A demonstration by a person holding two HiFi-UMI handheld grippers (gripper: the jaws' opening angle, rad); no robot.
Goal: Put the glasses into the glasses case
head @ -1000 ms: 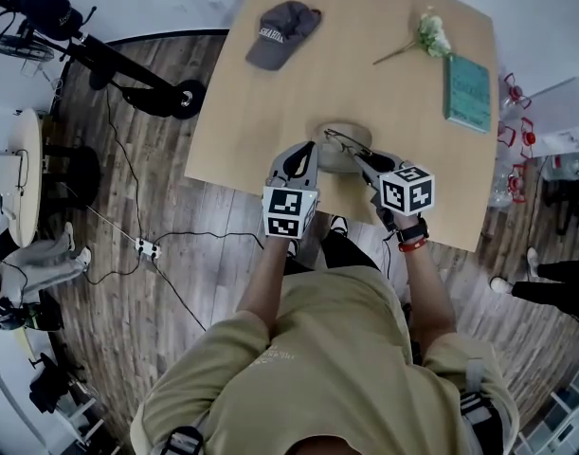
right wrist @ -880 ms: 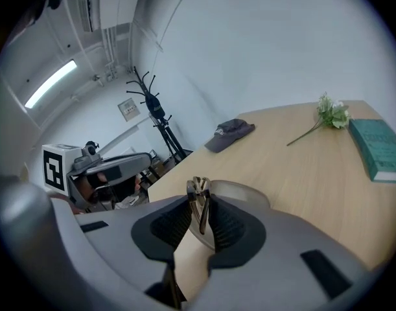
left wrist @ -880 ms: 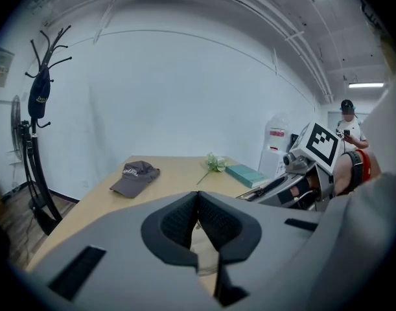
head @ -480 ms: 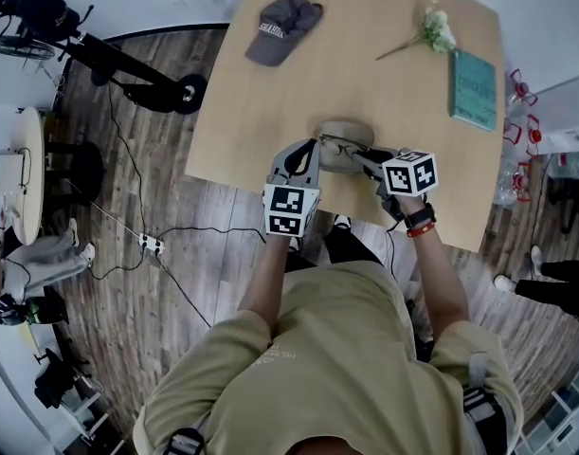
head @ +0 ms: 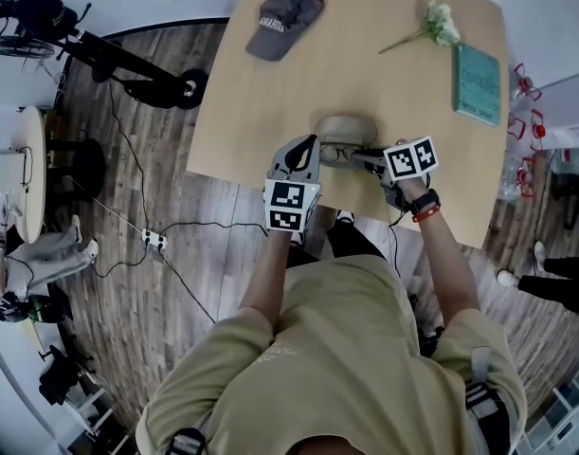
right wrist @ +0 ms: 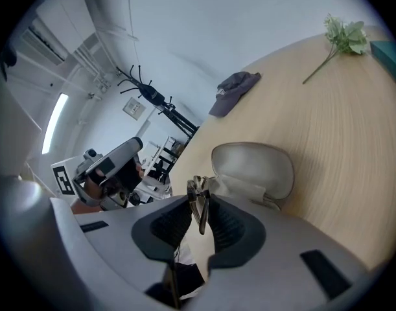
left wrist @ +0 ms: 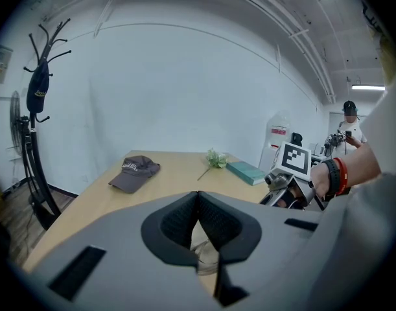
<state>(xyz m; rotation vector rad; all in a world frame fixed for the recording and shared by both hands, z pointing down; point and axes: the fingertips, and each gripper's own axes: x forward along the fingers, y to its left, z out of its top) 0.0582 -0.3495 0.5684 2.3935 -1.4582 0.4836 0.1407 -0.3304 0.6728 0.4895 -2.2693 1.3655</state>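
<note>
Looking at the right gripper and finding it pinched tight on the glasses, gripping the thin metal at one end, somewhere around the hinge going by the right gripper view. Spotting the glasses hanging just at the near side of the open glasses case, close to the near edge of the table, with the lid standing up behind them. Not calling them seated in the case yet.

Checking the left gripper too: seeing its tips pressed together, parked at the left end of the case. Not managing to tell about any case rim nipped in there.

Guessing on handling now. Expecting next to no weight and a thin wire frame, so bending easily under a hard squeeze. Treating the lenses as the fragile, slippery, smudge-prone bit and keeping pads off them. Figuring on the hinge corner or the bridge as the sane spot for taking hold, probably the stiffest part. Worrying a little about holding at one end only, with the far end likely drooping or swinging and catching on the case wall. Reckoning on the case shell being stiff but light, probably sliding on the smooth wood if nudged, so bracing it seeming worth it.

Ignoring the cap, flower sprig and teal book further back, well apart from all this.
</note>
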